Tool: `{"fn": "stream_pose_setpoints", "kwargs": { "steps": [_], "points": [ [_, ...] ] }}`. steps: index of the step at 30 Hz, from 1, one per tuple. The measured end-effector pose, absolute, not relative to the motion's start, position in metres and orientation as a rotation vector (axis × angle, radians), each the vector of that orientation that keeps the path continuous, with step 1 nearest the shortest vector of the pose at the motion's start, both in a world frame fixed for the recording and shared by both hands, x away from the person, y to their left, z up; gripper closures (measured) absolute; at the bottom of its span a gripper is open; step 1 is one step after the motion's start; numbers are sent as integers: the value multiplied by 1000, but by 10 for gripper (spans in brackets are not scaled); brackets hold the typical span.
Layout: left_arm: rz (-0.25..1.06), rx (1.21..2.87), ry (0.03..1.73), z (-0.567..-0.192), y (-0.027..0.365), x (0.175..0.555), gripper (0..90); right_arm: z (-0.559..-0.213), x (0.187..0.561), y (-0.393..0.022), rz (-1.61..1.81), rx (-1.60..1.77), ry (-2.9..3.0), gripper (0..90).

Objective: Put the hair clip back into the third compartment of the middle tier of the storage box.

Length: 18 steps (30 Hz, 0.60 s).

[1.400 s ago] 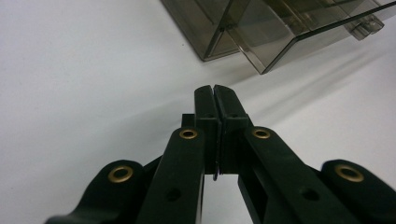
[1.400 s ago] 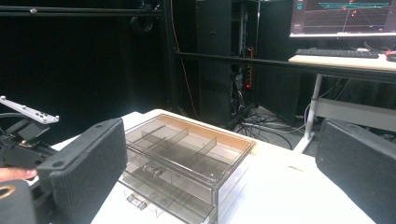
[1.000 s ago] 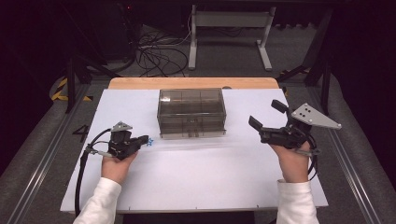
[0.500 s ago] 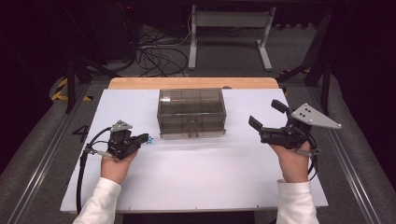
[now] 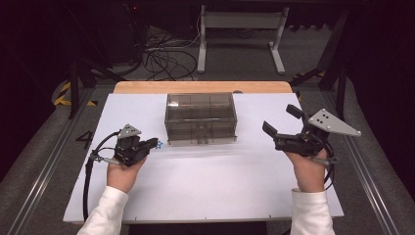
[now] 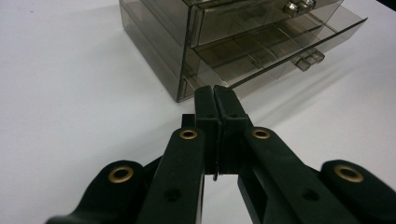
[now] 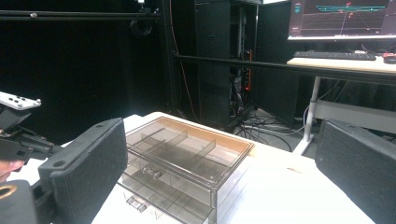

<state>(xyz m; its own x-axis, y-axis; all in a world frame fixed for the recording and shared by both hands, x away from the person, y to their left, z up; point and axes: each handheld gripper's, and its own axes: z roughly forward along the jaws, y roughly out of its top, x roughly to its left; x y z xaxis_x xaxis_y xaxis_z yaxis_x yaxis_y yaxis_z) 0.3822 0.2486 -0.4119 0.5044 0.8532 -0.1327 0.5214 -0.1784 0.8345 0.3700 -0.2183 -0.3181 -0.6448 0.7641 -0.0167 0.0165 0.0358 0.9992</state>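
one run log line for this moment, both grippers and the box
left gripper: shut, empty, beside box | right gripper: open, empty, apart from box | smoky clear plastic drawer box: on white table, bottom drawer slightly out

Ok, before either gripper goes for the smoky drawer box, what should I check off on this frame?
1. Left gripper jaws shut, nothing between them: ok.
2. Right gripper jaws wide open, empty: ok.
3. Drawer box upright on the white table, apart from both grippers: ok.
4. Bottom drawer sticks out past the one above: not ok if it should start closed.
5. Drawer handles face the person, unobstructed: ok.
6. Drawer contents: cannot tell.
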Motion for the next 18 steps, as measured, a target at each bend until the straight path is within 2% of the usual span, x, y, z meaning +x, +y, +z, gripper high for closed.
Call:
{"fn": "stream_pose_setpoints", "kwargs": {
  "steps": [18],
  "points": [
    [486,1836,1081,-398,233,379,890,-318,370,-218,1667,777,1739,30]
  ]
}}
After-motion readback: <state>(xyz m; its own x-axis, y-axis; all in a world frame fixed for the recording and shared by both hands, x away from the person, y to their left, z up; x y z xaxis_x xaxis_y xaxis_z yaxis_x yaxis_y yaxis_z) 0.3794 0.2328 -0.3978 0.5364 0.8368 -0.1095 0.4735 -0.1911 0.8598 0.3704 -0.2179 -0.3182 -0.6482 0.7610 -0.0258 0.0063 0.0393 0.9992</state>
